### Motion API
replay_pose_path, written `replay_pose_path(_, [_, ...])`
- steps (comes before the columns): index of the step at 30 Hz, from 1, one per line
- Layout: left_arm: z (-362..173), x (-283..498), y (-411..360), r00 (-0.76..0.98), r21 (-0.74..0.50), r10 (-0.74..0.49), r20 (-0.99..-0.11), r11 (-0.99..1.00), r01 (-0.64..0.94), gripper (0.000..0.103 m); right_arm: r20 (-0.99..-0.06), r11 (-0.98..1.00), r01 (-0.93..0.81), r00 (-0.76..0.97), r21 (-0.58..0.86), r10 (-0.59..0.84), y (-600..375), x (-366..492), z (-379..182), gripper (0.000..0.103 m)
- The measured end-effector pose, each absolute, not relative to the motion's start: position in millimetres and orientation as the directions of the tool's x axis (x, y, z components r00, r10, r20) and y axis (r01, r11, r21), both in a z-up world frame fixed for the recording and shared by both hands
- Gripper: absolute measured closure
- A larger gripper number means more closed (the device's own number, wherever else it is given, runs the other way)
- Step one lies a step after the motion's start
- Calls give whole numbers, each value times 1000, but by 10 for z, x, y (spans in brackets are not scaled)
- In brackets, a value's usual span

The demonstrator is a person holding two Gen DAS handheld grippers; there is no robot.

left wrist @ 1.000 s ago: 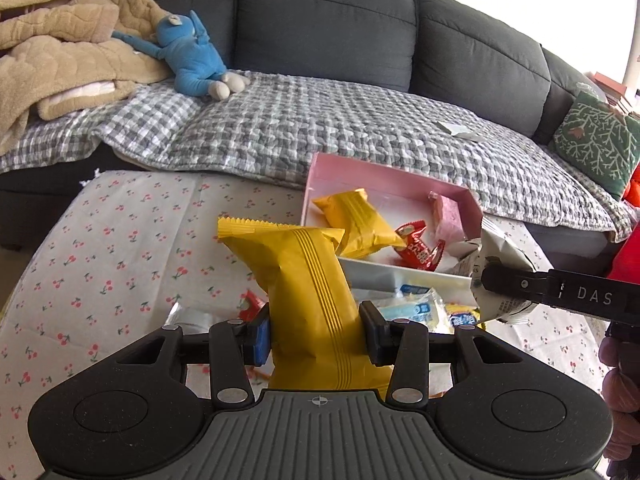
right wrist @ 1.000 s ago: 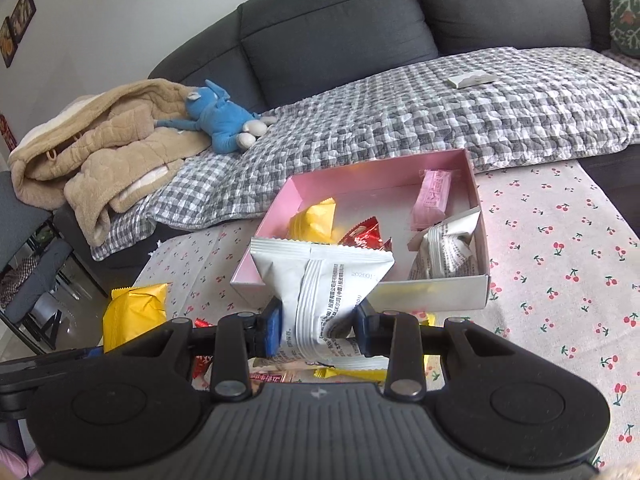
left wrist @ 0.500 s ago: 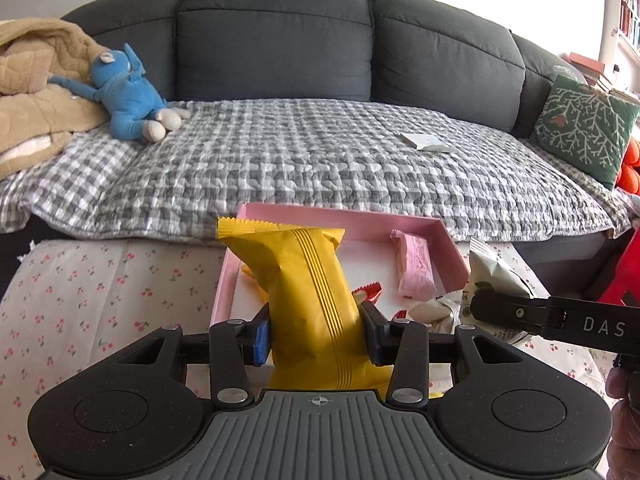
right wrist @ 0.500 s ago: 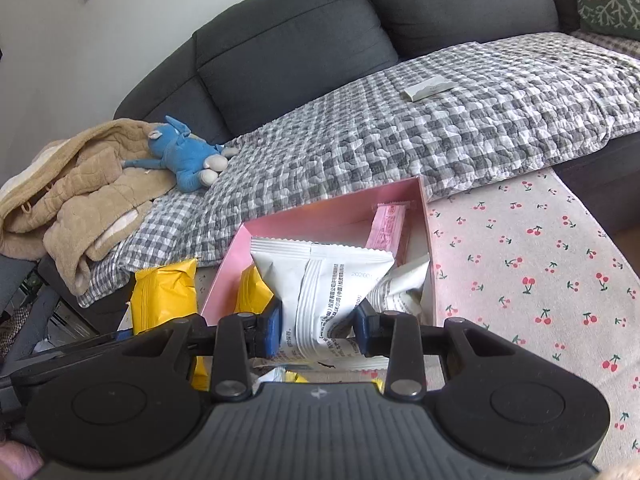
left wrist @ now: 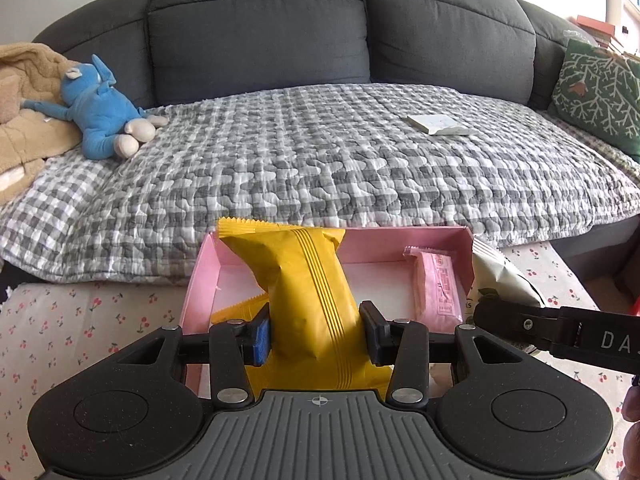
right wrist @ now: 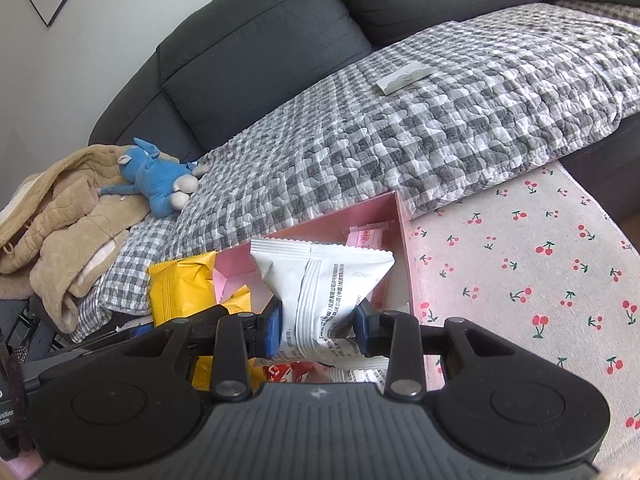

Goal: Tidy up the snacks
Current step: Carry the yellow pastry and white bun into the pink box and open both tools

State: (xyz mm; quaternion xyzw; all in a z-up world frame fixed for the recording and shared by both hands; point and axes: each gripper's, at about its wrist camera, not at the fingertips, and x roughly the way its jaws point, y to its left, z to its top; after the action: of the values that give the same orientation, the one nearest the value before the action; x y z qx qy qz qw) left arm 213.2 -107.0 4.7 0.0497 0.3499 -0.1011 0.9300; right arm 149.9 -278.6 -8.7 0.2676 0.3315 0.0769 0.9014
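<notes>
My left gripper [left wrist: 316, 330] is shut on a yellow snack packet [left wrist: 300, 292] and holds it upright over the left half of the pink box [left wrist: 200, 280]. In the box lie another yellow packet [left wrist: 236, 312] and a pink bar [left wrist: 438, 288]. My right gripper [right wrist: 316, 326] is shut on a white snack packet [right wrist: 324, 296], held over the box's near right part [right wrist: 402, 240]. The right wrist view also shows the held yellow packet [right wrist: 180, 288] at left and a red wrapper [right wrist: 280, 372] low in the box. The white packet [left wrist: 500, 276] shows at the right of the left wrist view.
The box sits on a cherry-print tablecloth [right wrist: 540, 272] in front of a grey sofa with a checked quilt [left wrist: 320, 168]. On the sofa lie a blue plush toy [left wrist: 100, 108], a beige blanket [right wrist: 60, 208], a white card [left wrist: 438, 124] and a green cushion [left wrist: 596, 88].
Both grippers have carried their packets toward the pink box, which now lies right under them. The loose snacks on the table have dropped out of view.
</notes>
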Motion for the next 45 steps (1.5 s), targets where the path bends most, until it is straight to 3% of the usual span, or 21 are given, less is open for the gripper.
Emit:
replay_pose_path(13, [-150, 2484, -1254, 709, 56, -97, -699, 980, 188, 60, -532, 814, 38, 774, 579, 343, -2875, 1650, -194, 70])
replay_pose_path(16, [-151, 2474, -1260, 724, 62, -98, -683, 980, 190, 56, -529, 814, 28, 772, 581, 351, -2836, 1672, -182, 65])
replay_pose_path(19, [-138, 2439, -1267, 738, 88, -73, -670, 980, 177, 43, -527, 818, 28, 777, 575, 345, -2816, 1681, -173, 56])
replay_pose_path(23, [-98, 2398, -1194, 742, 75, -74, -667, 983, 165, 37, -522, 821, 21, 781, 571, 343, -2812, 1674, -145, 45])
replay_pose_path(37, [52, 1977, -841, 737, 31, -100, -669, 986, 162, 30, -535, 837, 26, 780, 546, 325, -2727, 1440, 11, 35])
replay_pose_path(45, [180, 1632, -582, 747, -13, -131, -652, 987, 161, 18, -586, 893, 33, 765, 450, 267, -2716, 1152, 96, 27])
